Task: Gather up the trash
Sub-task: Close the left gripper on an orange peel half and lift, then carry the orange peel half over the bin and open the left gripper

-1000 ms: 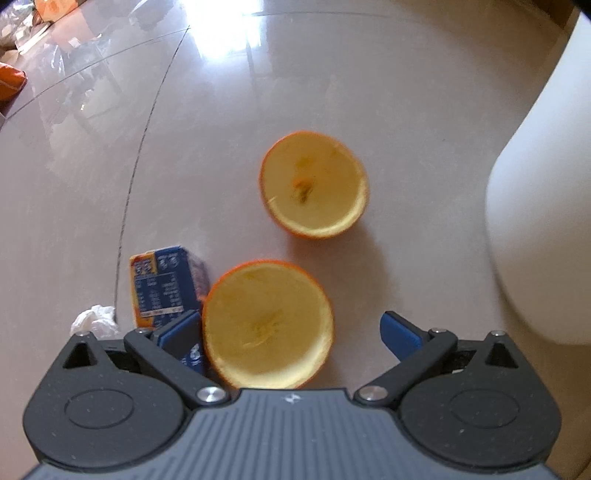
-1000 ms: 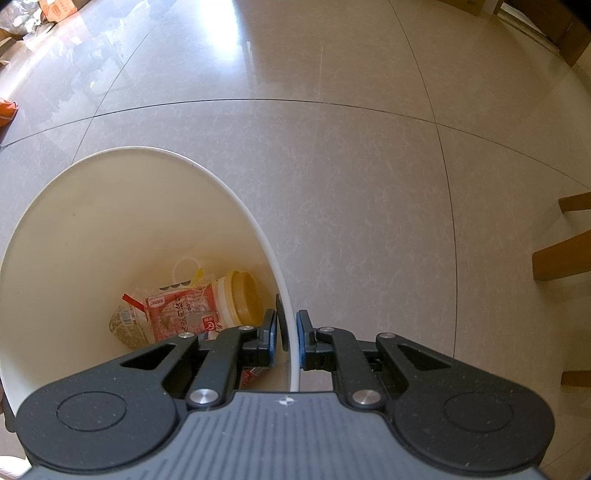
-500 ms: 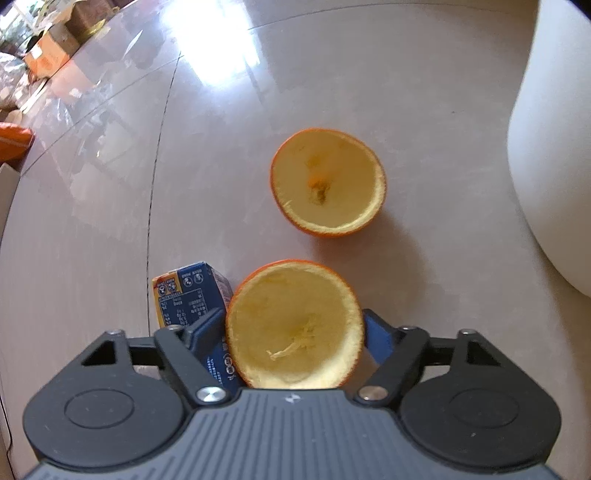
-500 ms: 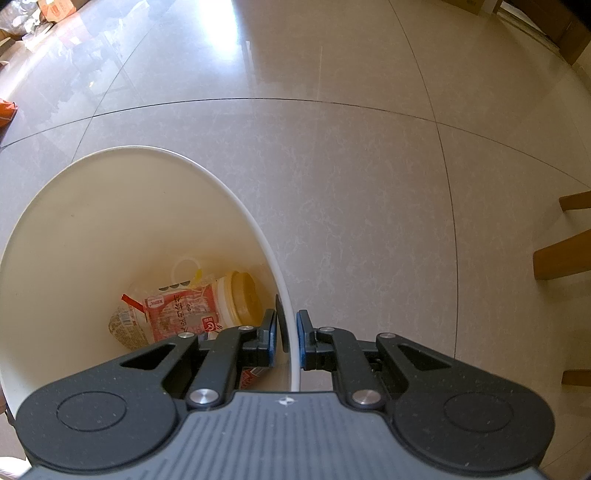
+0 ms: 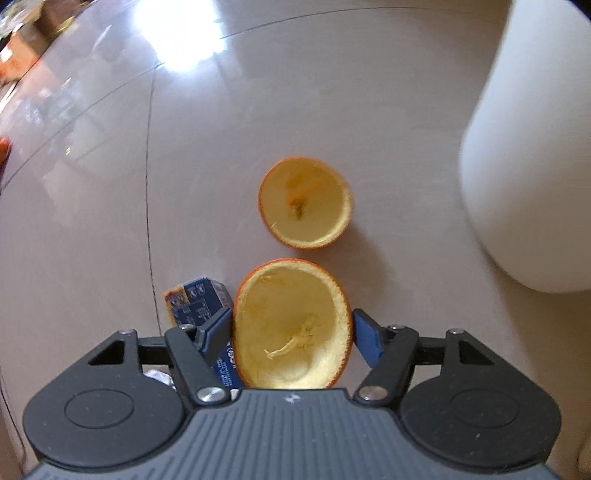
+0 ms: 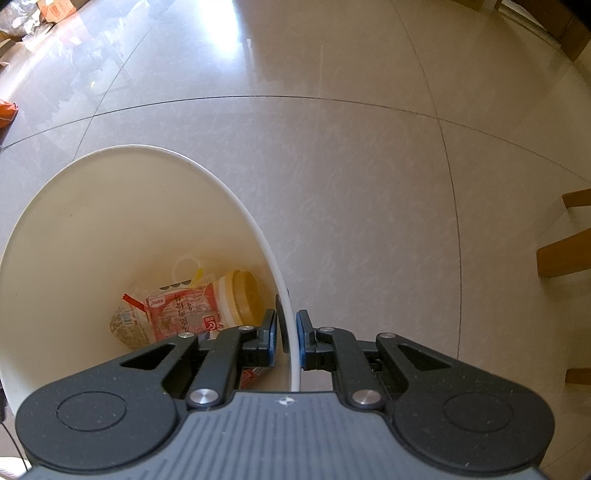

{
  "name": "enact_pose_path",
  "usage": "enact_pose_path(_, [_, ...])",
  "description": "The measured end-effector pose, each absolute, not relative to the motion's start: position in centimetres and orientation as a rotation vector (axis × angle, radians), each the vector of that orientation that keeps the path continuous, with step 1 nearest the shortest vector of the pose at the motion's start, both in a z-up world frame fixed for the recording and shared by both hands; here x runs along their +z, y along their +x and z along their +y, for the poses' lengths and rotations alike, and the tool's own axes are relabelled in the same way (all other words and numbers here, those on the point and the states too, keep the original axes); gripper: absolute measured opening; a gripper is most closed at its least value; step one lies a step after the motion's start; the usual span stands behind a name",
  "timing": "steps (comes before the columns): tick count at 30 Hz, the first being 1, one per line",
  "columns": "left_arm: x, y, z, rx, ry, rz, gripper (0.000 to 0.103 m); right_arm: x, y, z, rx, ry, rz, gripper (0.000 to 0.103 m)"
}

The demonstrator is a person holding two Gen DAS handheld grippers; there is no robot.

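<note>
My left gripper (image 5: 291, 332) is shut on a hollow orange peel half (image 5: 291, 325), squeezed into an oval and lifted off the floor. Beyond it a second orange peel half (image 5: 304, 203) lies on the tiles, cup side up. A small blue carton (image 5: 195, 301) lies under the left finger. The white trash bin (image 5: 528, 147) stands to the right. My right gripper (image 6: 286, 339) is shut on the bin's rim (image 6: 280, 295), one finger inside and one outside. Inside the bin lie a red wrapper (image 6: 181, 314) and a yellow-lidded jar (image 6: 240, 291).
A crumpled white tissue (image 5: 159, 376) shows under the left gripper body. Wooden furniture legs (image 6: 565, 254) stand at the right of the right wrist view. Boxes and clutter (image 6: 33, 18) sit at the far left. Glossy tile floor stretches ahead.
My left gripper closed on the near orange peel half and raised it; the floor, carton and far peel now look smaller. The right gripper stayed still on the bin rim.
</note>
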State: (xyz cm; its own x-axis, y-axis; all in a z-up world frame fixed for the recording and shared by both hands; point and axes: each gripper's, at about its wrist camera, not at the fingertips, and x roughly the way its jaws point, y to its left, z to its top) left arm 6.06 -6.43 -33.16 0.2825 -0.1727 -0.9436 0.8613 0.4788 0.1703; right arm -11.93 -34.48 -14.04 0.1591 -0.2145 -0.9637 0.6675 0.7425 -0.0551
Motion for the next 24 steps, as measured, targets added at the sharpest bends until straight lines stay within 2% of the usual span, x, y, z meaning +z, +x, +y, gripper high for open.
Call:
enact_pose_path(17, [-11.5, 1.2, -11.5, -1.071, 0.85, 0.957, 0.069, -14.1, -11.8, -35.1, -0.644, 0.456, 1.277, 0.013])
enact_pose_path(24, [-8.2, -2.6, -14.4, -1.231, 0.782, 0.928, 0.07, -14.1, -12.0, -35.2, -0.64, 0.456, 1.277, 0.013])
